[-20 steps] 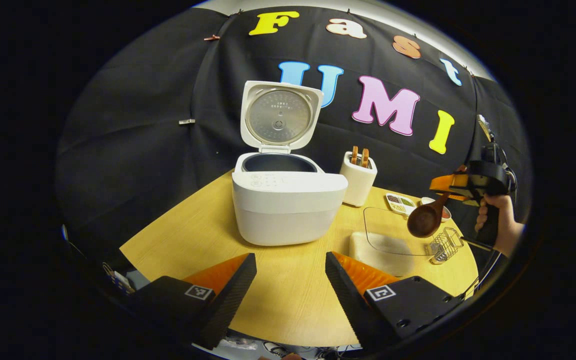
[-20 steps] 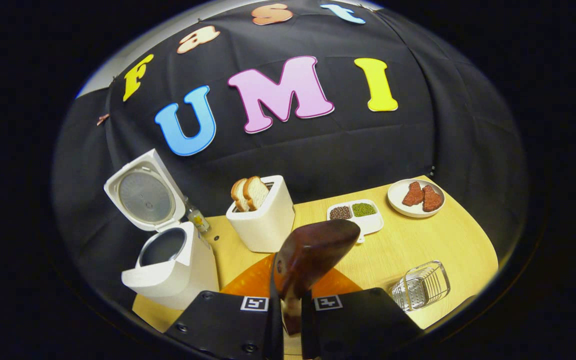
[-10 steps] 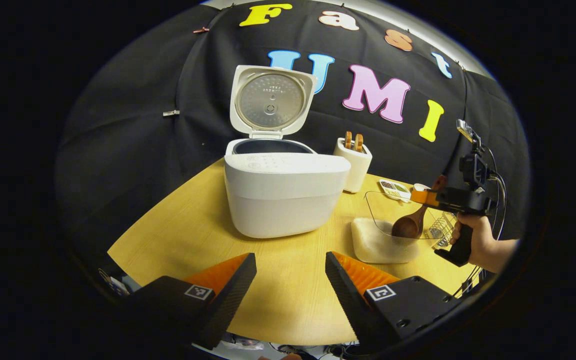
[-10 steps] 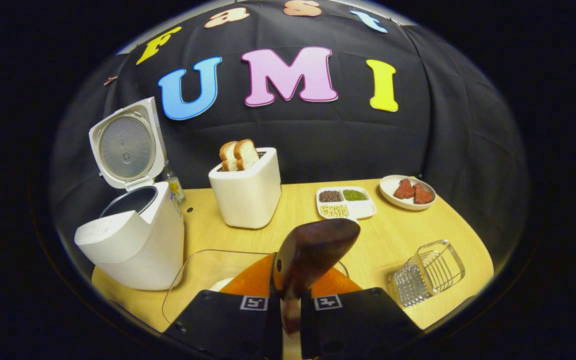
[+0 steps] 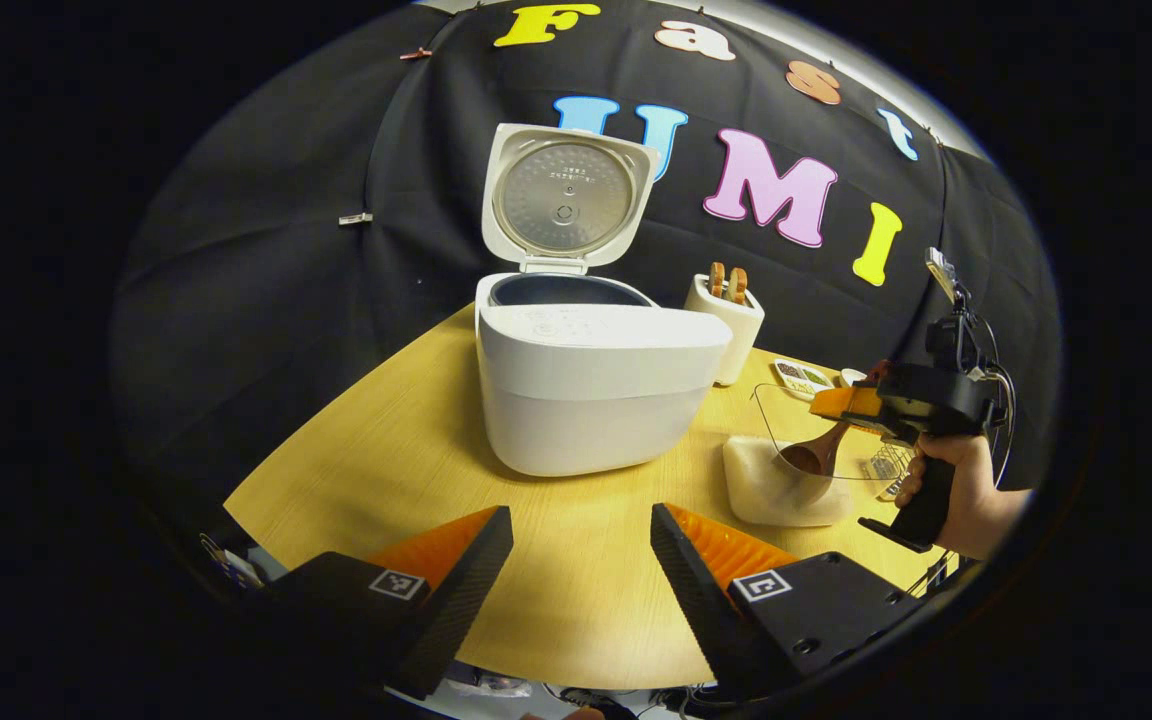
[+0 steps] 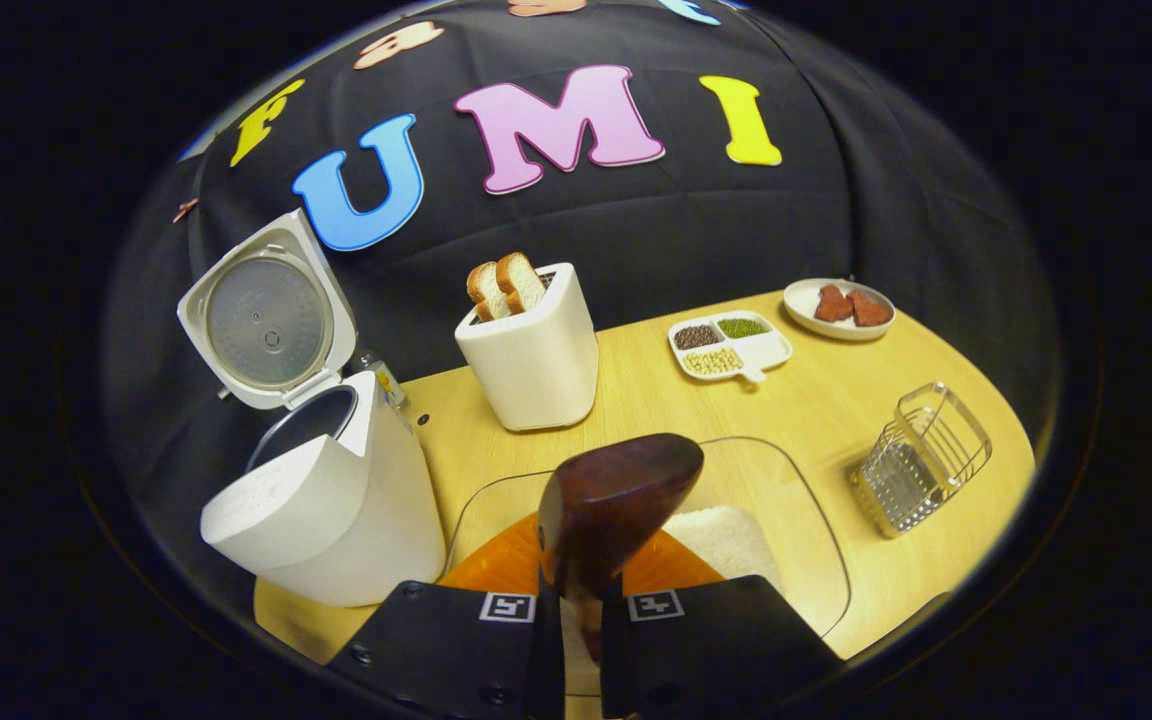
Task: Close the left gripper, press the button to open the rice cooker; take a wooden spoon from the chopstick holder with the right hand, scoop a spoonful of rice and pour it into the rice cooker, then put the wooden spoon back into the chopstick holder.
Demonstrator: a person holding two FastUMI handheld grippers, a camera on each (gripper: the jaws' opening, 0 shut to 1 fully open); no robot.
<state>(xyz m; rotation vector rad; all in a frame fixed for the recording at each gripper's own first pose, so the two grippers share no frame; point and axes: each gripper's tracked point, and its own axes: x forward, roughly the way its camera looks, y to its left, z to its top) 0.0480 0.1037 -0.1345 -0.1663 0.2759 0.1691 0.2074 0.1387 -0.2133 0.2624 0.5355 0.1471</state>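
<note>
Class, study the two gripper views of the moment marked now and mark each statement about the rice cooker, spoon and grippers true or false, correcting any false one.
1. The rice cooker's lid stands open. True.
2. The right gripper holds the wooden spoon. True.
3. The left gripper is shut on the button. False: its fingers are apart above the table, holding nothing.
4. The spoon's bowl is over the cooker's pot. False: it sits in the clear container of rice.
5. The wire chopstick holder has chopsticks in it. False: nothing stands in it.

both views low over the table [image 5: 386, 450], facing the wall, sharing the rice cooker [image 6: 336, 510]
</note>
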